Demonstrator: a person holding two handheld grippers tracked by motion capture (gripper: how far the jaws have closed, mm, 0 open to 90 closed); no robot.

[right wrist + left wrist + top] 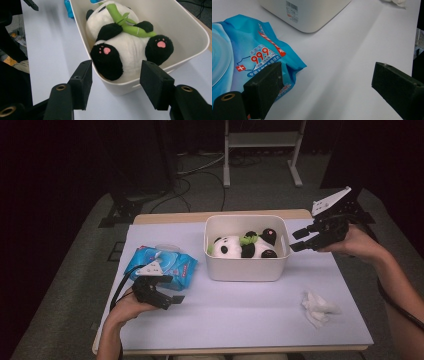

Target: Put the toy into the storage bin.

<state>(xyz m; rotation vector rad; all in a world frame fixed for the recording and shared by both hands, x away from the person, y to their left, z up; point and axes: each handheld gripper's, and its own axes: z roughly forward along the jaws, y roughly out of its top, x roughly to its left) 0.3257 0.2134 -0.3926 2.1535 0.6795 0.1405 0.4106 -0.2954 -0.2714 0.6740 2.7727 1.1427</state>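
High view: plush panda [245,246] on its back inside white bin [245,270] at mid-table, right gripper [299,240] held just beside the bin's right end, jaws apart and empty. Right gripper view: both black jaws spread wide before the bin's near rim, panda's pink-soled feet toward the camera, green bamboo stalk [125,21] across its chest. Left gripper [176,296] low over the table, jaws likewise apart, just beside blue wipes pack [162,265].

Plush panda [125,50] looked soft and fuzzy; its bin [190,30] was smooth matt plastic, the wipes pack [262,55] glossy film, claw pads [156,83] matt black foam.
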